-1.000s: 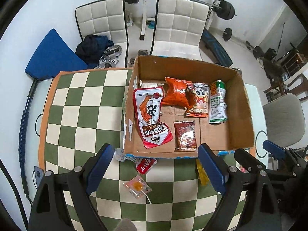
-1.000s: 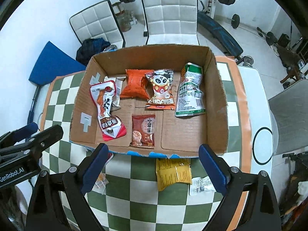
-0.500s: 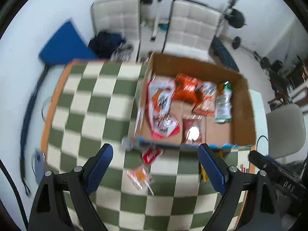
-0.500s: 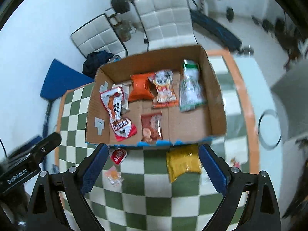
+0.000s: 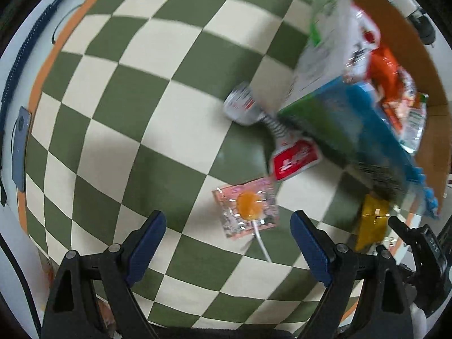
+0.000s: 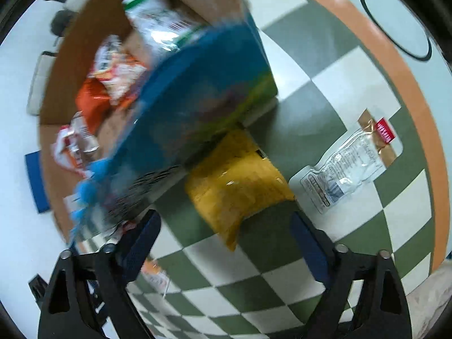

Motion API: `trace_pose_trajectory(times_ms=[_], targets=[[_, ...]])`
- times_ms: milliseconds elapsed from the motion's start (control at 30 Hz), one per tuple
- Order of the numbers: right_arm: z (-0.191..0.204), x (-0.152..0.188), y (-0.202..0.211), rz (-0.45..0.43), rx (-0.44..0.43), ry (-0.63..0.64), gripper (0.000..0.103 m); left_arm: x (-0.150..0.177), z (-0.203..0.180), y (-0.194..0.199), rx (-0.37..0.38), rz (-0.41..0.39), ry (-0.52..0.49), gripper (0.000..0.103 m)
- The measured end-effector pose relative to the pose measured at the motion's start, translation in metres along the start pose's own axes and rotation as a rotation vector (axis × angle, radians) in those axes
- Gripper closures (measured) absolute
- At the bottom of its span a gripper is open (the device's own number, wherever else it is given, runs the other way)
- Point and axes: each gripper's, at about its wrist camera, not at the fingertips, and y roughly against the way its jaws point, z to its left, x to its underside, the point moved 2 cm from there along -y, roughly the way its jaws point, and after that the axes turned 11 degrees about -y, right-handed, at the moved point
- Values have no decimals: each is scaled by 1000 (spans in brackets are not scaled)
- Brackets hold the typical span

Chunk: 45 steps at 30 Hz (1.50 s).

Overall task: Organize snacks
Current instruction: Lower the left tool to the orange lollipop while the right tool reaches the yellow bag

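Both hand-held grippers dropped low vs 1 s ago: left hand-held gripper (image 5: 227, 236) open over lollipop pkt (image 5: 247, 207), right hand-held gripper (image 6: 224, 241) open at yellow bag (image 6: 238, 182). Pickups judged imminent; nothing gripped yet.

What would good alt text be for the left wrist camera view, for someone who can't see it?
The open left gripper hovers low over a green-and-cream checkered tablecloth, aimed at a wrapped orange lollipop. Just beyond lie a red-and-white packet and a silvery packet, beside the blurred blue-edged cardboard box of snacks at right. A yellow packet shows at the box's near corner.
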Motion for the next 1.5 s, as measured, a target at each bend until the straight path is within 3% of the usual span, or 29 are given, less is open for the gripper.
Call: trace_pose_trajectory(times_ms=[33,167,233,333,433,533,667,700,733,800,967,1133,1233,1500], targets=[[-2,-1,-6,7,9,-5,35,0,0,-5,5,13,0,13],[-4,1,-21,32,4,4,51,4,-5,-25,35,77,-2,13],[-3,5,-20,30,-8,37,67,6,-7,-31,46,95,1,13],[-1,9,-15,23,15,101,74,13,-13,-37,71,124,-6,13],[-10,17,-12,33,34,147,76,21,-21,-43,90,145,-23,13],[-21,25,-11,60,51,171,76,26,-31,-50,89,166,-53,22],[-31,23,-15,117,46,155,74,32,-44,-60,77,205,-97,51],[-33,24,-14,125,35,150,63,34,-47,-63,68,213,-112,60],[-34,25,-12,123,25,145,46,34,-52,-67,61,220,-123,64],[-31,23,-6,111,-5,138,31,35,-58,-66,37,207,-149,73],[-19,12,-4,79,21,107,30,39,-60,-63,38,199,-153,91],[-9,2,-32,97,114,73,30,43,-44,-52,46,175,-144,94],[-4,2,-38,46,155,96,32,49,-34,-40,51,154,-133,95],[2,20,-40,22,147,206,59,45,-25,0,95,93,-120,97]])
